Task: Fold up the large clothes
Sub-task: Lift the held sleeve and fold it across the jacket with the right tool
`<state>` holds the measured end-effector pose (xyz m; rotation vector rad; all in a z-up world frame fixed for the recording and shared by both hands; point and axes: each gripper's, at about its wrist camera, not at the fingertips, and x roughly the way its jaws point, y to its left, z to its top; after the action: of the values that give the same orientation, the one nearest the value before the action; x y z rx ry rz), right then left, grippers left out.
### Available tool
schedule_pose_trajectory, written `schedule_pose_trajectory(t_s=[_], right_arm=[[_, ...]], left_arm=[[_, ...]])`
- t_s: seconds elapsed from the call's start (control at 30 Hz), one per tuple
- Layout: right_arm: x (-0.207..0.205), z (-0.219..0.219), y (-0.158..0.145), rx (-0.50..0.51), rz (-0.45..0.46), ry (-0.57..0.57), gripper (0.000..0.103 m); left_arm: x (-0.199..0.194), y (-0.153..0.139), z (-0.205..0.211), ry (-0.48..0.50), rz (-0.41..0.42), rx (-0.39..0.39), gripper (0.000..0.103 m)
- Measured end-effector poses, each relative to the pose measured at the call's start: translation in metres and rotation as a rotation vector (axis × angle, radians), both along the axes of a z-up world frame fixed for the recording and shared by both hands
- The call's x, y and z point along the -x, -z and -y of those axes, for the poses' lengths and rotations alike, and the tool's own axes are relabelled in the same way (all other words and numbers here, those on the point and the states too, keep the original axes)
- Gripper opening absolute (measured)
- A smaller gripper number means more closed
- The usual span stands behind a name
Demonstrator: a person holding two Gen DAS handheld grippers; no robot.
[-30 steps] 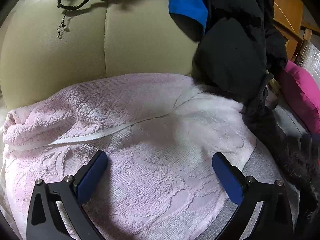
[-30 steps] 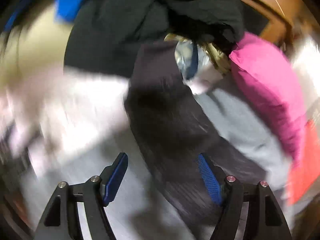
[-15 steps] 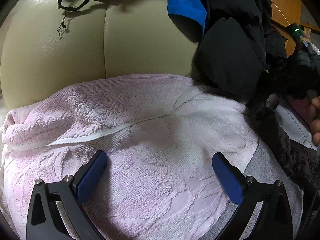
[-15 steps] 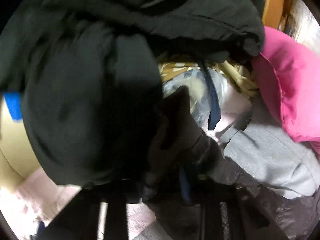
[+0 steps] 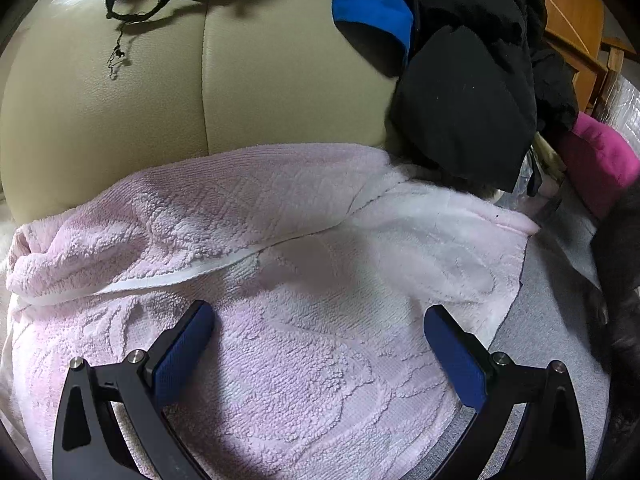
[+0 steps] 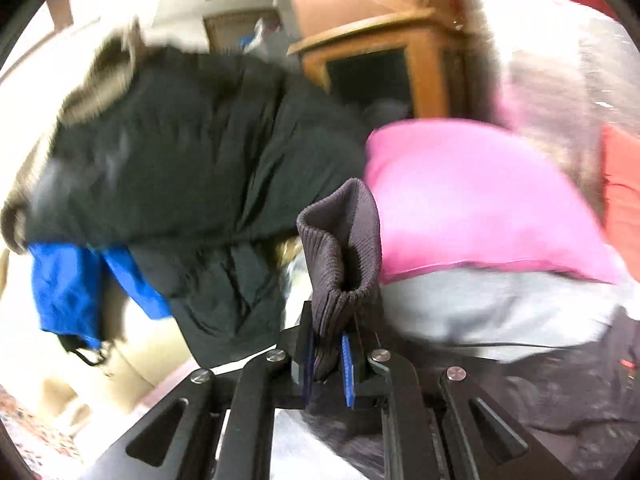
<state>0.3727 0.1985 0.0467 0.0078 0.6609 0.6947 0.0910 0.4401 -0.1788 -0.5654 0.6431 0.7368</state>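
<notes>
A pale pink towelling garment (image 5: pixel 280 280) lies spread over the sofa seat, its far part folded along a white seam. My left gripper (image 5: pixel 318 336) hovers open just above it, blue pads wide apart, nothing between them. In the right wrist view my right gripper (image 6: pixel 328 354) is shut on the ribbed cuff of a dark brown knitted garment (image 6: pixel 340 248), which stands up out of the jaws. More of that dark knit hangs at the right edge (image 5: pixel 624 272) of the left wrist view. The background there is blurred.
The cream leather sofa back (image 5: pixel 200 92) rises behind the pink garment. Black jackets (image 5: pixel 464 100) with blue lining (image 5: pixel 372 4) hang over it on the right. A bright pink cushion (image 6: pixel 472 200) and grey cloth (image 6: pixel 500 308) lie further right, before a wooden cabinet (image 6: pixel 380 52).
My right gripper went from open above the dark knit to shut on its cuff, then rose and rolled so the room behind shows. The left gripper stayed where it was.
</notes>
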Motion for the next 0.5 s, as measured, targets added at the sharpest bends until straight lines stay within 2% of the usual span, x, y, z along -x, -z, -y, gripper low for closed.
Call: schedule_pose_trajectory(t_s=[0.23,0.27,0.33,0.4,0.5], right_arm=[[0.031,0.135,-0.061,-0.118,0.052,0.128,0.012],[0.036,0.155,-0.068,-0.134,0.057,0.147,0.012],[0.042,0.183,-0.074,-0.158,0.064,0.172,0.012],[0.047,0.210,-0.081,-0.171,0.079,0.191,0.012],[0.047,0.245,-0.088,-0.195,0.092,0.219,0.012]], left_arm=[[-0.014,-0.012,-0.010,0.029,-0.074,0.060,0.103],[-0.012,-0.018,-0.013,0.042,-0.054,0.106,0.103],[-0.001,-0.032,-0.013,0.043,0.072,0.277,0.103],[0.002,-0.049,-0.002,0.073,0.173,0.398,0.103],[-0.017,-0.083,0.044,0.269,0.303,0.569,0.103]])
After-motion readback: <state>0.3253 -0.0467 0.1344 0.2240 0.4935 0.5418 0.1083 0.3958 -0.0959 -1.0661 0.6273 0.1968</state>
